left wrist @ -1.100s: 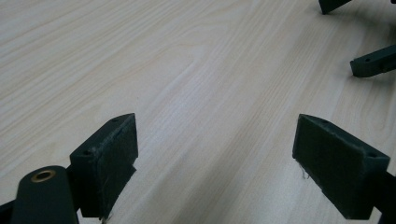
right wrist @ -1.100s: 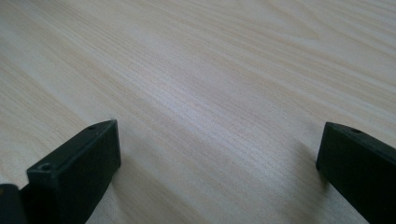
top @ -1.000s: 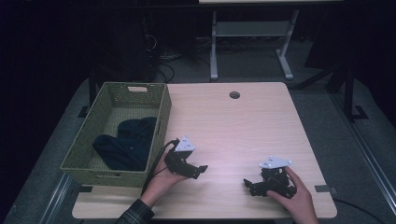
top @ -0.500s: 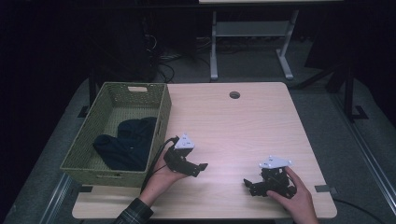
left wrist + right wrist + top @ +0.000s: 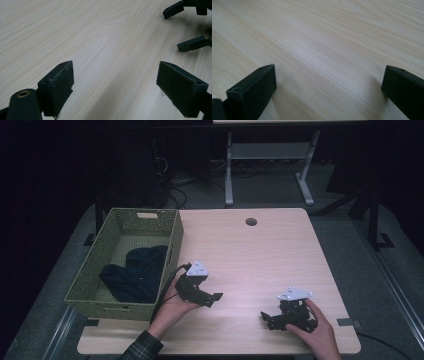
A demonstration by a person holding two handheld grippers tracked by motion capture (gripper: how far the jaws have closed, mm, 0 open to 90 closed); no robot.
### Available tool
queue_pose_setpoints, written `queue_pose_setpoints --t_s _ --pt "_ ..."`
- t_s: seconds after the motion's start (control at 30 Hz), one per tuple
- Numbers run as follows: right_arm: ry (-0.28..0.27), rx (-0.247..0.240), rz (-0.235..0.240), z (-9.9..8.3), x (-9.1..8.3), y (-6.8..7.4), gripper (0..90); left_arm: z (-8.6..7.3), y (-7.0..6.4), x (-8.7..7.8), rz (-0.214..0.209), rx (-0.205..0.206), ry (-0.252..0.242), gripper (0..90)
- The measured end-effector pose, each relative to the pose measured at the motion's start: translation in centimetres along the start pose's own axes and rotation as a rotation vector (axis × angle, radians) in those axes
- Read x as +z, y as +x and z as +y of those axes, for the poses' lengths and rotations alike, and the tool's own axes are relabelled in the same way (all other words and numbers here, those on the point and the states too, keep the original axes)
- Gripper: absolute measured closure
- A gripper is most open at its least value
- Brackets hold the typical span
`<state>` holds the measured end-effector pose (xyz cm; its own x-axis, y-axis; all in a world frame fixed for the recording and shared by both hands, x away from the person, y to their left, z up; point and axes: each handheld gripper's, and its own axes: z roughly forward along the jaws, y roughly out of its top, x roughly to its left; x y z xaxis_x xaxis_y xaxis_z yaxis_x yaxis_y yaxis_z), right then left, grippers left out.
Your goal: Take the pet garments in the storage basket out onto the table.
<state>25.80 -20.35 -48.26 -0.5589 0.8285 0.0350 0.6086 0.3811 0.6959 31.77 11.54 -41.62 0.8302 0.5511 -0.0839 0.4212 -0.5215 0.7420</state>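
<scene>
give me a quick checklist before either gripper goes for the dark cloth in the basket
1. Left gripper open with nothing between its jaws: ok, the left gripper view shows bare table between them.
2. Right gripper open and holding nothing: ok.
3. Dark cloth lies inside the green basket: ok.
4. Left gripper is the one beside the basket: ok, it sits just off the basket's near right corner.
5. Graspable fold on the cloth: cannot tell, too dark.
6. Cables free of the basket: cannot tell; the left one runs close along its wall.
</scene>
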Motion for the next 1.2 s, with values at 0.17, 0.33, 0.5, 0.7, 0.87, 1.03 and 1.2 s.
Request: queue_pose_setpoints --t_s 0.17,0.33,0.5,0.7,0.87,1.03,1.2 --pt "0.0 0.001 0.001 0.0 0.0 0.0 0.0 0.3 0.1 -0.3 -0.003 0.001 -0.005 13.9" --pt "0.0 0.001 0.001 0.0 0.0 0.0 0.0 0.8 0.3 -0.8 -0.005 0.004 -0.009 13.9" --pt "-0.001 -0.001 0.001 0.0 0.0 0.0 0.0 1.4 0.6 -1.2 -0.002 0.003 -0.026 13.9" --pt "-0.001 0.0 0.002 0.0 0.0 0.0 0.0 2.0 0.6 -1.5 -0.003 0.005 -0.04 13.9" --pt "-0.001 -0.001 0.002 0.0 0.0 0.0 0.0 2.4 0.7 -1.8 -0.004 0.011 -0.034 13.9" --pt "-0.001 -0.001 0.002 0.0 0.0 0.0 0.0 2.8 0.8 -2.1 -0.006 0.009 -0.044 13.8" --pt "-0.001 -0.001 0.001 0.0 0.0 0.0 0.0 3.3 1.2 -2.7 -0.009 -0.001 -0.051 13.8"
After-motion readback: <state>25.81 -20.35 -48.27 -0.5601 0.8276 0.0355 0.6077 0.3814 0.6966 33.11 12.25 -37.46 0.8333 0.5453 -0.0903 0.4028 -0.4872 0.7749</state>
